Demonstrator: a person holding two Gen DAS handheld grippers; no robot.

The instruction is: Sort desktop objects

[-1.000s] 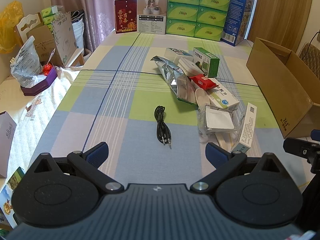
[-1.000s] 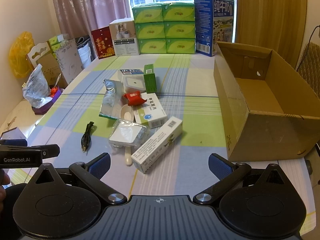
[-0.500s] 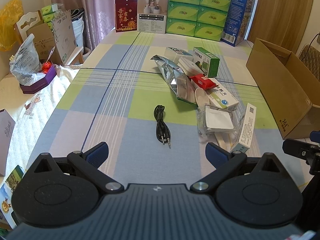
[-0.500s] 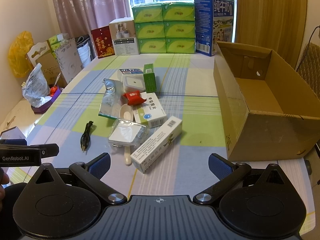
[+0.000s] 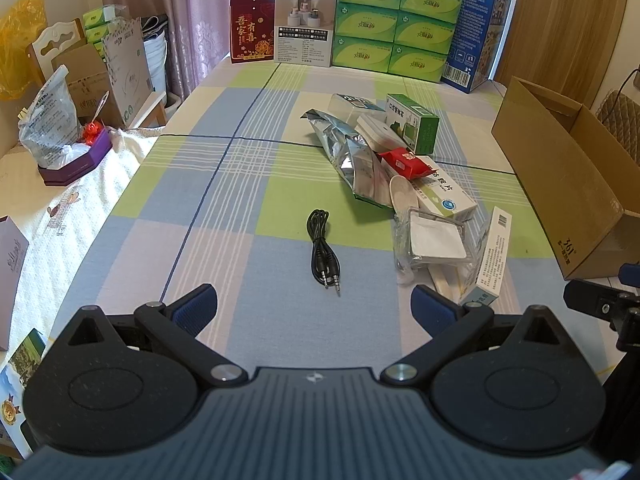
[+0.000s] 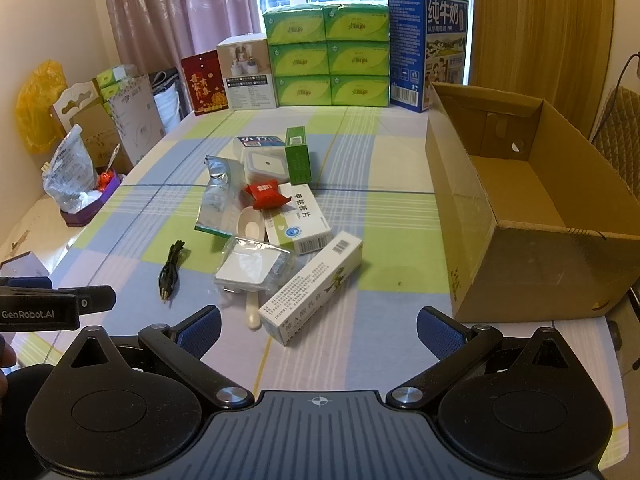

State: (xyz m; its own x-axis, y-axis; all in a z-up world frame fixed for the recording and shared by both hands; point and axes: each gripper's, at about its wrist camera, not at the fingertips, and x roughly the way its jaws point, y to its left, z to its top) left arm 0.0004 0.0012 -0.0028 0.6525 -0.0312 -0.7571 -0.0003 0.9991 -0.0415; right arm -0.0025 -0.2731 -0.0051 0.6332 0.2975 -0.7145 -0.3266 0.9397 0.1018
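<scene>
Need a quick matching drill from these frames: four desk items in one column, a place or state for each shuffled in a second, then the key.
Items
1. cable
2. red packet
3. cardboard box
4. green box

Places or states
A. open and empty, at the table's right edge
B. standing upright at the far end of the pile
C. coiled, lying alone left of the pile
D. resting on top of other items in the pile

Pairs: 1-C, 2-D, 3-A, 4-B
</scene>
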